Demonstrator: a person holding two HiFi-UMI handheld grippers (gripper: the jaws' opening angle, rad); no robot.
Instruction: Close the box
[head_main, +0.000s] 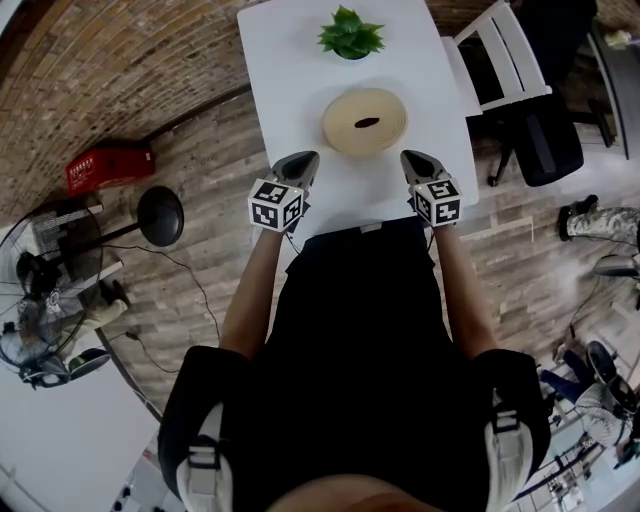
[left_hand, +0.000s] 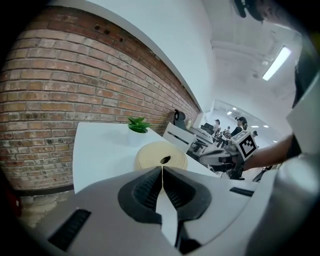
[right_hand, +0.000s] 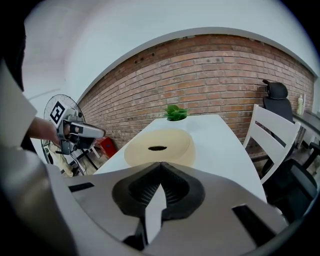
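A round cream box (head_main: 365, 121) with a flat lid and a small dark oval spot on top sits in the middle of the white table (head_main: 290, 60). It also shows ahead in the left gripper view (left_hand: 161, 156) and the right gripper view (right_hand: 159, 148). My left gripper (head_main: 304, 160) hovers near the table's front edge, left of the box, jaws shut with nothing between them. My right gripper (head_main: 416, 158) hovers at the box's front right, also shut and empty. Neither touches the box. In each gripper view the jaws (left_hand: 162, 170) (right_hand: 160, 166) meet tip to tip.
A small green potted plant (head_main: 350, 36) stands at the table's far end. A white chair (head_main: 500, 55) and a black office chair (head_main: 545, 135) stand to the right. A red crate (head_main: 108, 166), a black round stand and a fan (head_main: 40, 290) lie on the floor at left.
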